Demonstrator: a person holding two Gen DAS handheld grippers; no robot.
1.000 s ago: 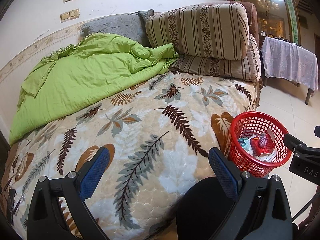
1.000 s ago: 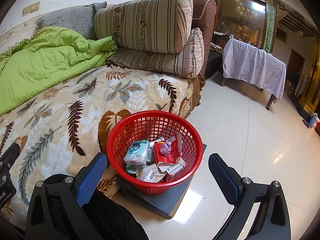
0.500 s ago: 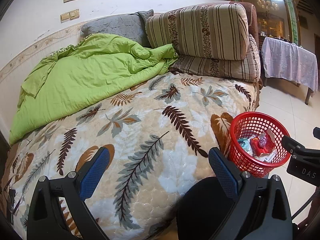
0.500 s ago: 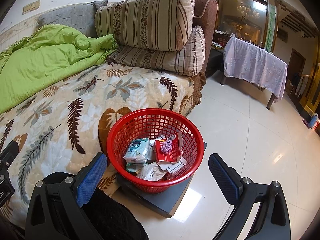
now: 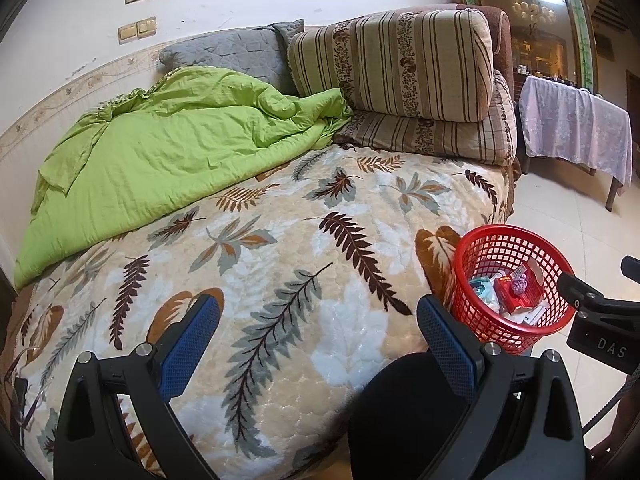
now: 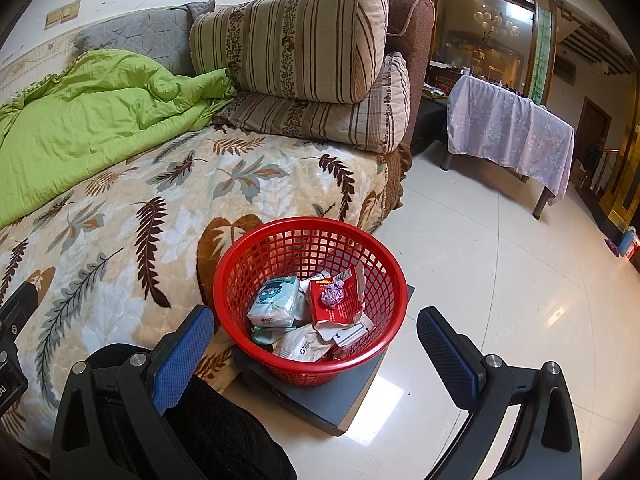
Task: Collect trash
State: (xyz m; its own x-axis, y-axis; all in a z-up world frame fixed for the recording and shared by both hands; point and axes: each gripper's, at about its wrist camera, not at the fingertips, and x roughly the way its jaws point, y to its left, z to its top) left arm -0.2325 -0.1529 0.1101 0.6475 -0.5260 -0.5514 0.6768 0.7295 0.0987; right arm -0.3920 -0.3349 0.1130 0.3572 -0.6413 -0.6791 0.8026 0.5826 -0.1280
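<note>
Beside the bed (image 6: 120, 216), the right gripper (image 6: 316, 336) hangs with jaws wide apart and empty, the red basket (image 6: 310, 240) just ahead between its fingers. Only this view shows the grey slab (image 6: 352, 392) under the upright basket and the wrappers (image 6: 276, 304) inside. The left gripper (image 5: 318, 330), likewise spread, faces the bed, basket at its right.

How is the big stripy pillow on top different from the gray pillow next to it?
The tan striped bolster pillow is thick, with brown stripes and flower bands; the gray quilted pillow is flatter and plain. The striped one rests on another cushion, fully in view; the gray one is partly hidden by the green quilt. Both lie at the bed's head.
</note>
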